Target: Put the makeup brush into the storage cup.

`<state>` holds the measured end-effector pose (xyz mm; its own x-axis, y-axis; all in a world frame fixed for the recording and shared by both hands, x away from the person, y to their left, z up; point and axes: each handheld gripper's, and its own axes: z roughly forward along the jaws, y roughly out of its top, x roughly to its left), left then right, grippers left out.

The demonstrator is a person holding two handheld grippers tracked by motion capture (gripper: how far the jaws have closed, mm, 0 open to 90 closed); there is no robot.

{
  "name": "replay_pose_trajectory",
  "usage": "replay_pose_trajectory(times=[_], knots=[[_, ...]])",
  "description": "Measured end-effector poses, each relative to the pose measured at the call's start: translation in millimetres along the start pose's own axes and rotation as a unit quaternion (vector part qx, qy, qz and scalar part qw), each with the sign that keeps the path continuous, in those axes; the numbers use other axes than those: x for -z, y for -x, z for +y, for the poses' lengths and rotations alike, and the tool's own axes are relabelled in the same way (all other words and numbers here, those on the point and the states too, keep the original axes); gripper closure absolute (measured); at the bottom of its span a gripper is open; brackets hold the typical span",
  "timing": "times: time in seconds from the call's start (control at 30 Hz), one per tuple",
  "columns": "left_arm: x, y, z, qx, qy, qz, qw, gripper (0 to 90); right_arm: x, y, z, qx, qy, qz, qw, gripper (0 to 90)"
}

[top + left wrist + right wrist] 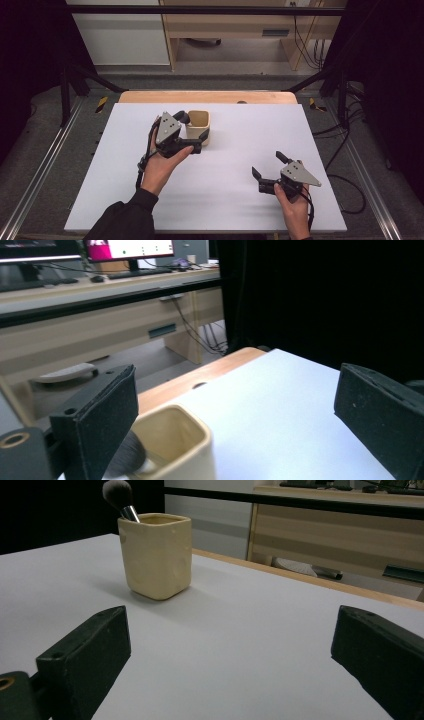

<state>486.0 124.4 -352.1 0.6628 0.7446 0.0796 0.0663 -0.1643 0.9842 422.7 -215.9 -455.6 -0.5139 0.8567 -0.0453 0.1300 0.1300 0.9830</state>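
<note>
I see the cup [198, 126] standing upright on the table [225, 200], toward its far edge and left of centre, with the brush [120, 497] standing in it, head up, leaning at the cup's left side. My left gripper [192, 135] sits just beside the cup on its left, its 2 jaws spread near the cup's far and near sides. My right gripper [267, 167] rests on the table well apart, nearer me and to the right, its 2 jaws apart with only bare table between them.

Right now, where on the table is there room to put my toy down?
The white table is bare between the left gripper and the right gripper, and to the right of the cream cup as far as the table's right edge. It is crowded at the cup, where the brush stands and the left gripper sits close.
</note>
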Motion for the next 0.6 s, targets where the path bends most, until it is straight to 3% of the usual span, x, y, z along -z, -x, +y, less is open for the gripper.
replay_pose_trajectory(times=[0.37,0.6], knots=[[8.1,21.6,-9.5,-0.026,-0.014,-0.043,0.9986,3.0,-0.8,-1.7,-0.7,0.009,-0.005,-0.004,0.9999,2.9],[19.1,26.1,-19.1,-0.025,-0.018,-0.055,0.9980,3.1,0.0,-2.0,0.6,0.010,-0.002,-0.011,0.9999,2.9]])
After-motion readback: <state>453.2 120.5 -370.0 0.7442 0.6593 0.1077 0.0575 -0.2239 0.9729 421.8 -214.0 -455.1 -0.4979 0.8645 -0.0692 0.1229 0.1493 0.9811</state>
